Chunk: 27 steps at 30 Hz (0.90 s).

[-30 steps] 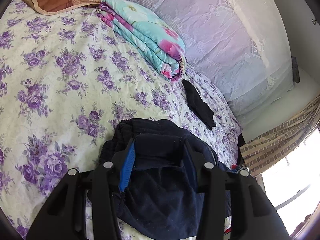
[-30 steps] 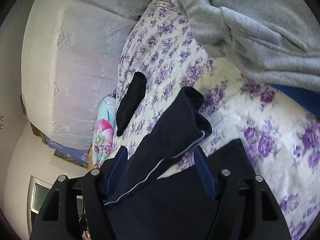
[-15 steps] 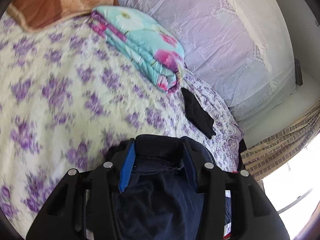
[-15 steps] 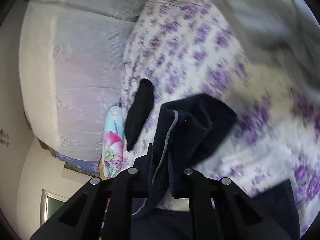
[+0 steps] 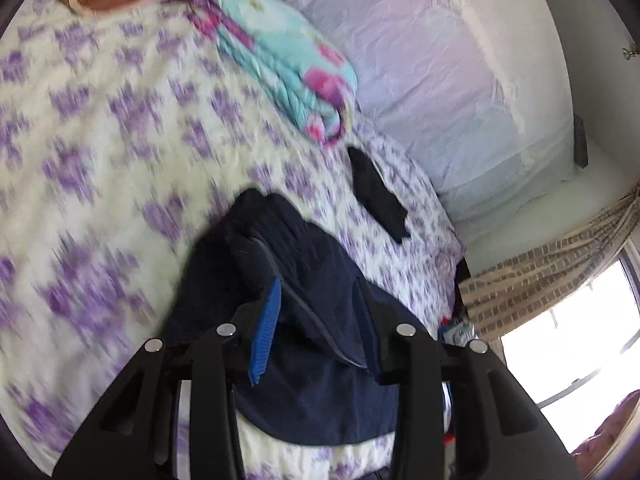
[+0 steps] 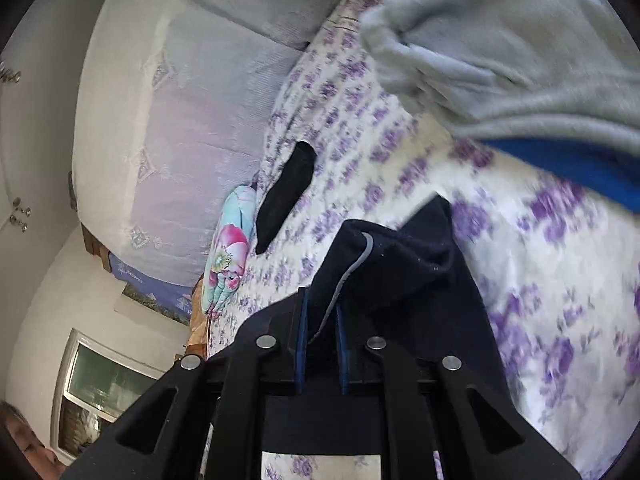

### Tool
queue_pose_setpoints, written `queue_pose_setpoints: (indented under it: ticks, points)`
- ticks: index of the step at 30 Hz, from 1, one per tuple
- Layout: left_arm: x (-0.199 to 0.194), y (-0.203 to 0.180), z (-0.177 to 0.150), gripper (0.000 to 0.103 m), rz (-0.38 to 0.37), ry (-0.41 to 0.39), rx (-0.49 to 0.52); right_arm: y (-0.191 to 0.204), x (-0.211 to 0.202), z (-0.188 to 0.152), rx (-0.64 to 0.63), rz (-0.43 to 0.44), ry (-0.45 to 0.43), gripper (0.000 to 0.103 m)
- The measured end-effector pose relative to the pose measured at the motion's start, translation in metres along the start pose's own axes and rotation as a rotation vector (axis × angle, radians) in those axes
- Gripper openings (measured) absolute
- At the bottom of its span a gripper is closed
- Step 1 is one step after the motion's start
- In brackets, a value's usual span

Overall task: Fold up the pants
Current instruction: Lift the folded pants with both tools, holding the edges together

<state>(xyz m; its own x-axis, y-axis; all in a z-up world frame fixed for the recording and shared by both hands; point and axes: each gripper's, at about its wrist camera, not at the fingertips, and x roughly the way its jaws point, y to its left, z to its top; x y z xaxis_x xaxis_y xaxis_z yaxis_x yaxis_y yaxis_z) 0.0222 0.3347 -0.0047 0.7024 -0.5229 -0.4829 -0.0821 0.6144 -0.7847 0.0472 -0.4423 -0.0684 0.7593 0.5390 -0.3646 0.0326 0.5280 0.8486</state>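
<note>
Right wrist view shows the right gripper (image 6: 322, 312) clamped narrow on a fold of the navy pants (image 6: 400, 264) above the floral bedsheet (image 6: 540, 300), while the left gripper (image 5: 316, 300) is closing with pants cloth bunched between its jaws.

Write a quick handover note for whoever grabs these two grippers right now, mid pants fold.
Left gripper: jaws closing around bunched navy pants.
Right gripper: shut on a pants edge with a grey stripe.
Pants lie crumpled on the floral bedsheet, near a black sock.
Done: both ends picked up.
Left: spread flat, fold, smooth.
</note>
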Motion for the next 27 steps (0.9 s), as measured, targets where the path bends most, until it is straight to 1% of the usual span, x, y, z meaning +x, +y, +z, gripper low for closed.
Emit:
queue_pose_setpoints:
  ticks: [1, 2, 4, 6, 7, 9, 11, 13, 15, 16, 18, 19, 20, 21, 22, 23, 27]
  points:
    - [0.005, -0.008, -0.008, 0.039, -0.020, 0.017, 0.007, -0.007, 0.001, -0.003, 0.021, 0.004, -0.004, 0.013]
    - [0.009, -0.018, -0.016, 0.050, -0.030, 0.027, 0.018, -0.014, 0.002, -0.004, 0.045, 0.028, -0.009, 0.013]
    - [0.011, -0.032, -0.026, 0.067, 0.020, 0.003, 0.022, -0.013, 0.001, -0.004, 0.052, 0.057, -0.017, 0.013]
    - [0.007, -0.039, -0.031, 0.068, 0.060, -0.035, 0.021, -0.008, -0.002, -0.003, 0.039, 0.075, -0.022, 0.013]
    - [0.003, -0.039, -0.033, 0.069, 0.095, -0.056, 0.016, -0.005, -0.004, -0.003, 0.030, 0.082, -0.023, 0.013]
    - [0.000, -0.034, -0.033, 0.069, 0.146, -0.071, -0.002, 0.002, -0.003, -0.002, 0.019, 0.085, -0.021, 0.013]
    - [0.011, -0.022, -0.029, 0.070, 0.176, -0.036, -0.033, 0.002, -0.002, -0.003, 0.020, 0.086, -0.019, 0.013]
    - [0.031, -0.007, -0.023, 0.070, 0.224, 0.003, -0.084, -0.003, -0.002, -0.003, 0.037, 0.091, -0.019, 0.013]
    - [0.049, 0.005, -0.014, 0.069, 0.246, 0.021, -0.131, -0.006, -0.001, -0.003, 0.051, 0.092, -0.018, 0.013]
    - [0.058, 0.011, -0.007, 0.067, 0.242, 0.025, -0.154, -0.007, -0.001, -0.003, 0.056, 0.092, -0.016, 0.013]
    - [0.069, 0.010, 0.008, 0.052, 0.215, 0.031, -0.158, -0.005, 0.000, 0.001, 0.056, 0.085, -0.011, 0.013]
    - [0.072, 0.007, 0.015, 0.044, 0.217, 0.030, -0.157, -0.001, 0.002, 0.007, 0.050, 0.078, -0.008, 0.013]
    - [0.074, 0.004, 0.024, 0.022, 0.213, 0.017, -0.159, 0.003, 0.005, 0.014, 0.043, 0.074, -0.004, 0.013]
    - [0.076, 0.001, 0.038, 0.021, 0.177, 0.013, -0.159, 0.010, 0.010, 0.023, 0.033, 0.069, 0.001, 0.013]
    - [0.077, -0.003, 0.049, 0.017, 0.147, 0.003, -0.169, 0.018, 0.016, 0.034, 0.020, 0.065, 0.004, 0.012]
    - [0.077, -0.006, 0.058, 0.015, 0.122, -0.010, -0.184, 0.027, 0.024, 0.046, 0.006, 0.063, 0.006, 0.012]
    - [0.075, -0.029, 0.092, 0.015, 0.030, -0.060, -0.219, 0.075, 0.060, 0.103, -0.033, 0.078, -0.014, 0.012]
